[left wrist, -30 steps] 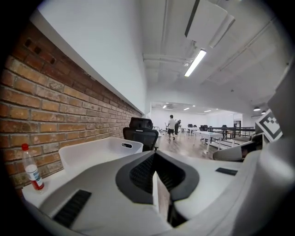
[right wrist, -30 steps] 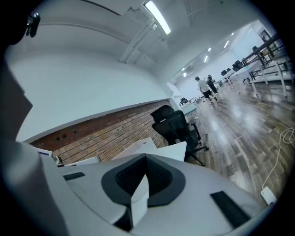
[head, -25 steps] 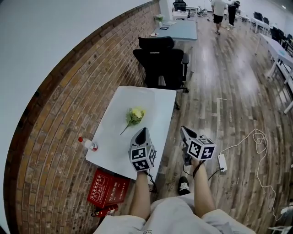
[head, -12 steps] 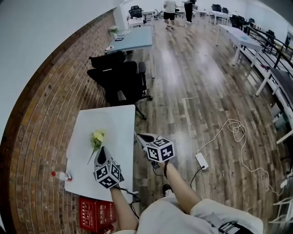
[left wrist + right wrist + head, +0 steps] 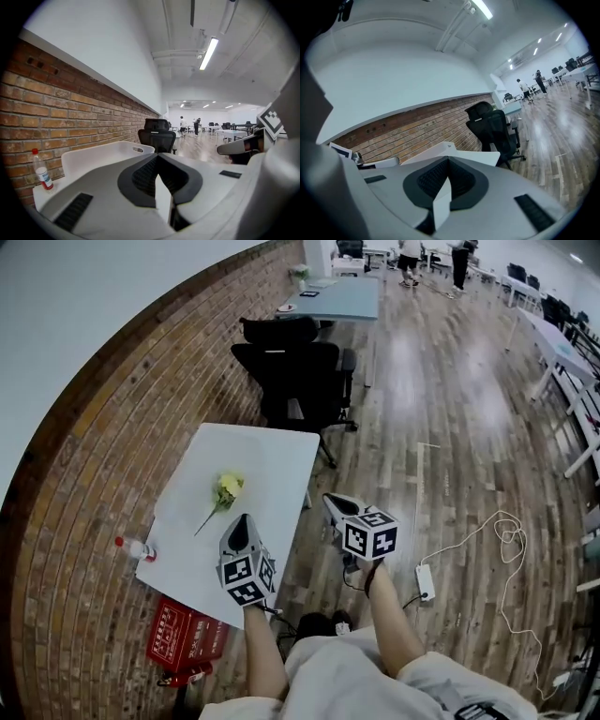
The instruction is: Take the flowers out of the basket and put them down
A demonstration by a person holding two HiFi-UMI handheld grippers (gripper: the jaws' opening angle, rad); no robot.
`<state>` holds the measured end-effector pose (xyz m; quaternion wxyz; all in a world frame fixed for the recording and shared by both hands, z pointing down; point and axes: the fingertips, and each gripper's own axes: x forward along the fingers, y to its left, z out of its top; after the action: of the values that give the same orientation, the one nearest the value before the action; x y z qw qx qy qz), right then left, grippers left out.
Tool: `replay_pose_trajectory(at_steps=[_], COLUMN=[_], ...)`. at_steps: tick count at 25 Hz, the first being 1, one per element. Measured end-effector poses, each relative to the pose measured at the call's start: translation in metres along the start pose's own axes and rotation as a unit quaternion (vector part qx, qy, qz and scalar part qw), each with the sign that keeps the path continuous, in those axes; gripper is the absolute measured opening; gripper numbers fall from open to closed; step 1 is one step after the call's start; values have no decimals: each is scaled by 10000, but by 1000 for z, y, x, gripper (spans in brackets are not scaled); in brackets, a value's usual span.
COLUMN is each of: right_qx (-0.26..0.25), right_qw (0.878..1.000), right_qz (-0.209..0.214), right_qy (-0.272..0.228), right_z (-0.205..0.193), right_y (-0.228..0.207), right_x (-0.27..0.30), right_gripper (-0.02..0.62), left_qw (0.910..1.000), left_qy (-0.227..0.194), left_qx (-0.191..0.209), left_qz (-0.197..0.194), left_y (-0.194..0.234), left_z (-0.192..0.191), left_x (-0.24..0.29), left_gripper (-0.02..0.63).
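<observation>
Left gripper view: the left gripper point(image 5: 158, 158) has its two jaws pressed together, and there is nothing between them.
Right gripper view: the right gripper point(image 5: 448, 160) has its jaws closed tight too, and it holds nothing.
Left gripper's place: in the head view it is held over the near part of the white table point(image 5: 272, 451), with its tip pointing at the flower.
Right gripper's place: it is off the right side of the table, over the wooden floor point(image 5: 441, 409), beside the left one.
Flower: one yellow flower point(image 5: 226, 489) with a green stem lies flat on the table, near the left gripper's tip but not touching it.
Bottle: a small clear bottle point(image 5: 136, 548) with a red cap stands at the table's near left corner, next to the brick wall point(image 5: 103, 456).
Red box: a red box point(image 5: 185, 638) sits on the floor by the near edge of the table.
Chair: a black office chair point(image 5: 302, 371) stands just past the far end of the table.
Floor things: a white power strip point(image 5: 425, 582) lies on the floor to the right, with a white cable point(image 5: 511, 526) looping away from it.
Far end of the room: two people point(image 5: 410, 254) stand well away.
</observation>
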<state>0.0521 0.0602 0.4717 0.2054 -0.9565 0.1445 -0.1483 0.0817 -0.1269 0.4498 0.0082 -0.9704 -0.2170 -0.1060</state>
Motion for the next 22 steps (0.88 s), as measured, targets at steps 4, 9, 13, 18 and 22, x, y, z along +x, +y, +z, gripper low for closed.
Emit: replay_pose_trajectory(at_steps=[4,9,13,18,22], right_qx=[46,-227,-479,-772,-1048], right_qw=[9992,9947,9915,9853,9761], right_qz=[355,768,934,1229,1525], right_qy=[181,637,769,903,1142], right_z=[-10,-33,-20,0,2], right_y=[13,31,32,43,57], right_x=[7,27,59,100,139], right_gripper=[18,18,18,18,18], left_qw=[9986,9936,9895,9832,9830], left_qy=[46,164,138,180,417], left_qx=[-2,-46,-189,-408,-427], left_qz=[522,1117,1428,1773,1737], left_y=[30,79,115,148,161], left_z=[-4,-19,-17,-20,-33], left_x=[-32,-58,-47,-42,-33], left_gripper=[16,15,16,15,16])
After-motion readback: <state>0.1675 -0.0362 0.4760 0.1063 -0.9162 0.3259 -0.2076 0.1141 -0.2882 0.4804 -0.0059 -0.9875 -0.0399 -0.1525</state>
